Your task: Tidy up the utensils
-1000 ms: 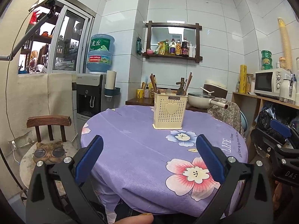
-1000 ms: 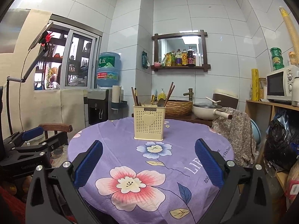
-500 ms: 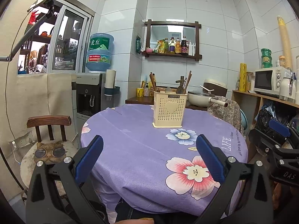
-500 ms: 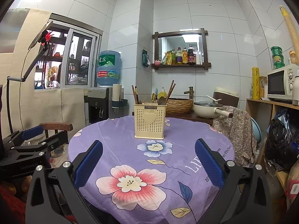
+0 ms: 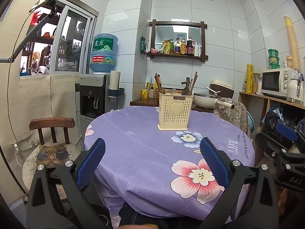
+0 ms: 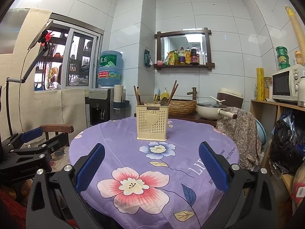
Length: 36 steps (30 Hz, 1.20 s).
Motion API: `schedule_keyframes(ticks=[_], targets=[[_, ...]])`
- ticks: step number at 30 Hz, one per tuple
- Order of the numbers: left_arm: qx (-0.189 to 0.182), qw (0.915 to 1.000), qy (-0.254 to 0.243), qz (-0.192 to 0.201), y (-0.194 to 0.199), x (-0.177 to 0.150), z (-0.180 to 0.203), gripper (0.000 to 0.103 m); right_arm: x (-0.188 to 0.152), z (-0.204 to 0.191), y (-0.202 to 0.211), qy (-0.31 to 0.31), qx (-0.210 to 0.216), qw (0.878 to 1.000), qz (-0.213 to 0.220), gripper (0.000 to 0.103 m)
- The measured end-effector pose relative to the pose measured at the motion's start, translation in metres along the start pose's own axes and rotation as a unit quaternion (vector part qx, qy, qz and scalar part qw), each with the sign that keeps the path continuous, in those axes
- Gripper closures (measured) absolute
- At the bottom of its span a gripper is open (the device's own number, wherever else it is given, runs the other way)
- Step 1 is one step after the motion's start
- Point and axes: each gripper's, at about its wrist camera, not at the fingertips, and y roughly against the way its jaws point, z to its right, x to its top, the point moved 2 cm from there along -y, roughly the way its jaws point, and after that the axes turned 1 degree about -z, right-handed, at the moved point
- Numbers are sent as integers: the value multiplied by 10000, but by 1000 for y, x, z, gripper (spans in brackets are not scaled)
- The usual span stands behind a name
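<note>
A cream perforated utensil holder with a heart on its front stands upright near the far side of a round table with a purple flowered cloth. Brown chopsticks and spoons stick out of its top. My left gripper hangs open at the table's near left edge, well short of the holder, nothing between its fingers. My right gripper is open over the near part of the cloth, also empty. Each gripper shows at the edge of the other's view.
A wooden chair with a cat cushion stands left of the table. A water dispenser, a counter with a pot and a woven basket lie behind. A shelf with a microwave and dark bags fill the right.
Both views have tilted slightly; the holder sits a little higher in the right wrist frame. Both grippers stay open and empty.
</note>
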Motion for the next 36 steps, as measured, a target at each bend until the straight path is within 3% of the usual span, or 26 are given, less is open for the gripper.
schedule_keyframes(ticks=[36], targets=[[-94,9999,-21,-75,-2,-5,-2,5,-3,-2,0,-10,-12,10000,-44,6]])
